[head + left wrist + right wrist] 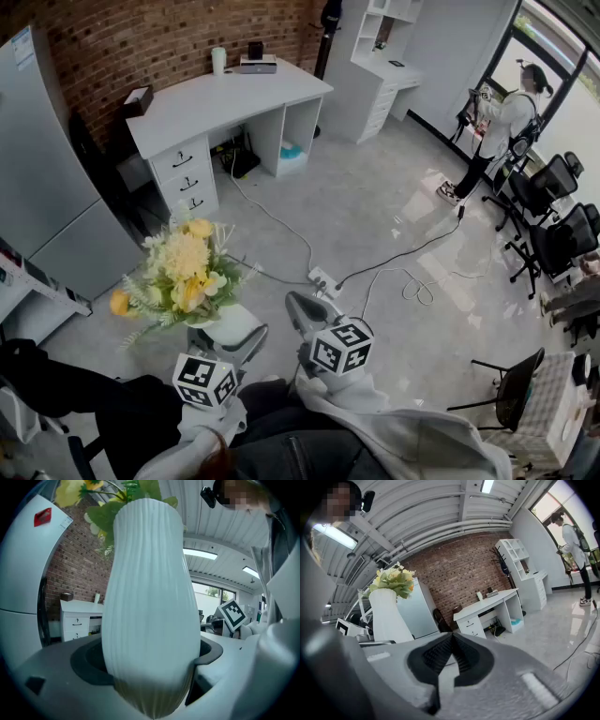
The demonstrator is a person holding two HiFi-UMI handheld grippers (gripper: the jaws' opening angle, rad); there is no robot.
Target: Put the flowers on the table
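Right now our left gripper [232, 336] is clamped wide on the ribbed white vase [150, 602]. The flowers [185, 265] stand upright in it, held over the floor and well apart from the desk [234, 98]. Our right gripper [451, 638] is empty, jaws together. Open floor runs to the desk's near edge, broken by a corded power strip [325, 279]. The desk's front is bare, with small items along its far edge. We cannot see the vase's base, and the left gripper view cuts off the blooms.
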